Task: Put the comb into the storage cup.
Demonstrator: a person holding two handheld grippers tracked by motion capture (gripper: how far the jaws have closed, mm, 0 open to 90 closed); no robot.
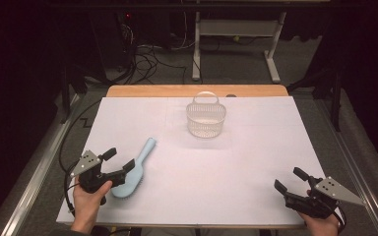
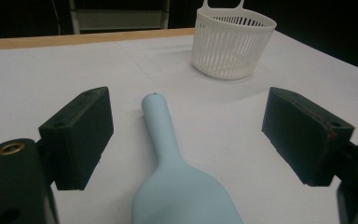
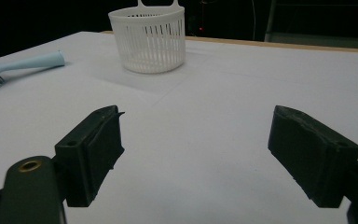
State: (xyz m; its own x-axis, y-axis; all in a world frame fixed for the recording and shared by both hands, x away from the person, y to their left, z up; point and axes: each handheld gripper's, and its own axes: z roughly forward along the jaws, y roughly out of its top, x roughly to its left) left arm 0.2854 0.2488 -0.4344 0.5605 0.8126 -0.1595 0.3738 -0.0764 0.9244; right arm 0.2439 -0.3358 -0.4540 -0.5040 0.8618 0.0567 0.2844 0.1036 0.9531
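Hovering with its jaws spread wide, the left gripper point(image 1: 117, 161) sits over the brush point(image 1: 134, 171) at about 8 o'clock on the table point(image 1: 256, 157), and the pale blue handle lies between the jaws without touching them. Nothing is gripped yet. The basket point(image 1: 206, 117) stands upright near 12 o'clock, well apart, and looks empty. The right gripper point(image 1: 290, 180), also wide open, waits at 4 o'clock. I judge the work is only beginning: grasping, lifting and carrying the brush all remain.
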